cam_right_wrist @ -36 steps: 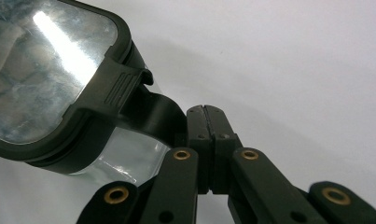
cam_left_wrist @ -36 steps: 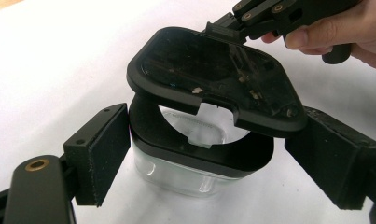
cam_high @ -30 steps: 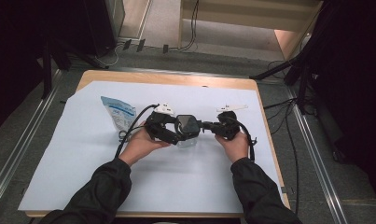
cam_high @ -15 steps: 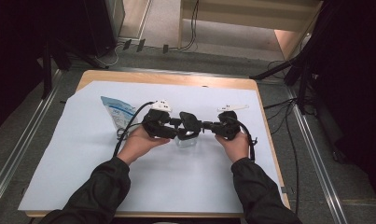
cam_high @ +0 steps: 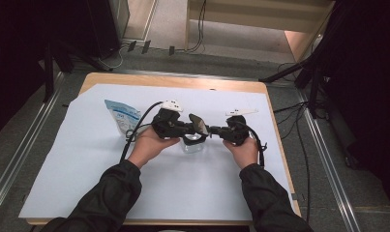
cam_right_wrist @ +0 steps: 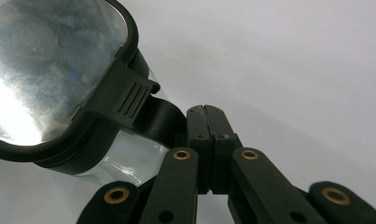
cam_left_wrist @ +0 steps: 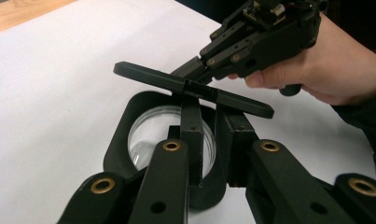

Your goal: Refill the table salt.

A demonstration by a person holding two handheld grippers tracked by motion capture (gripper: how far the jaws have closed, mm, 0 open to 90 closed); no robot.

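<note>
Meeting near the middle of the high view, the two hands are holding their grippers nose to nose above a clear jar [cam_high: 195,145] that is standing on the white sheet [cam_high: 86,179] covering the bench [cam_high: 134,79]. The left gripper [cam_high: 195,126] is coming in from the left with its jaws having just been closing; in the left gripper view they are pinching the jar's black rim piece [cam_left_wrist: 118,149]. The right gripper [cam_high: 213,130] is pointing left, its jaws pressed fully together on the tab of the hinged black lid [cam_right_wrist: 50,70], holding it raised over the jar. A blue-and-white pouch [cam_high: 121,115] is lying in the upper left of the sheet, well apart. Compared with a second ago, the left jaws are standing much narrower, and the lid is tilting up more.
</note>
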